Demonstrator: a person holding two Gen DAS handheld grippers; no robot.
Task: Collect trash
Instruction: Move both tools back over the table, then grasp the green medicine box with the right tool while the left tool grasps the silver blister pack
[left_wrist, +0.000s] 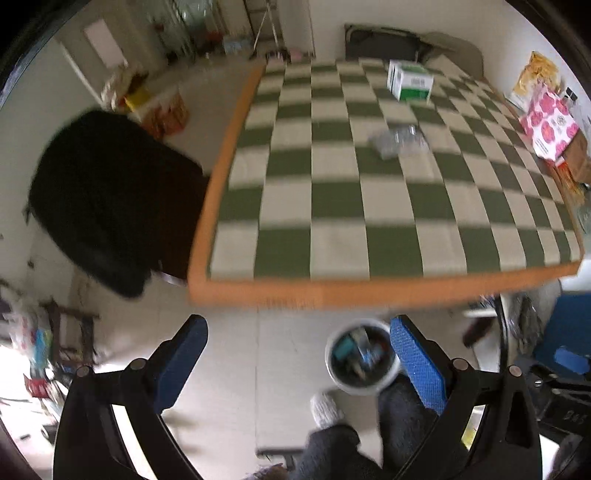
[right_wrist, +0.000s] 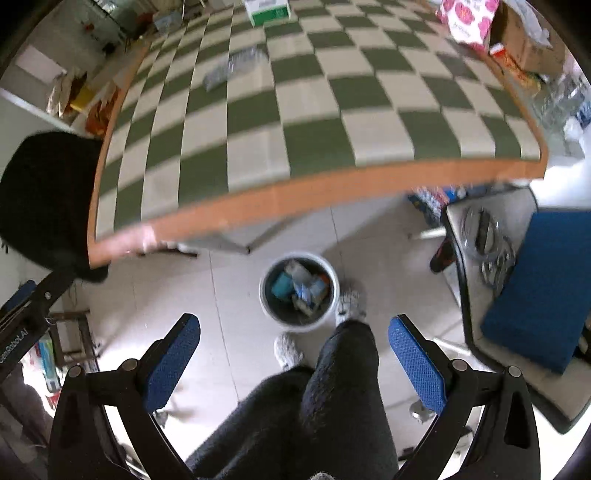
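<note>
A white trash bin (right_wrist: 299, 291) holding several pieces of trash stands on the tiled floor below the table's front edge; it also shows in the left wrist view (left_wrist: 362, 356). A crumpled clear plastic wrapper (left_wrist: 399, 141) lies on the green-and-white checkered table (left_wrist: 332, 206), also seen in the right wrist view (right_wrist: 232, 68). A white-and-green carton (left_wrist: 409, 81) stands at the table's far end (right_wrist: 267, 11). My left gripper (left_wrist: 299, 350) is open and empty above the floor. My right gripper (right_wrist: 294, 350) is open and empty above the bin and the person's legs.
A black chair (left_wrist: 110, 199) stands left of the table. A pink-flowered box (left_wrist: 550, 127) and snack bags sit at the table's right edge. A blue cushion (right_wrist: 539, 288) lies on a side stand at right. The person's legs and slippers (right_wrist: 351, 306) are beside the bin.
</note>
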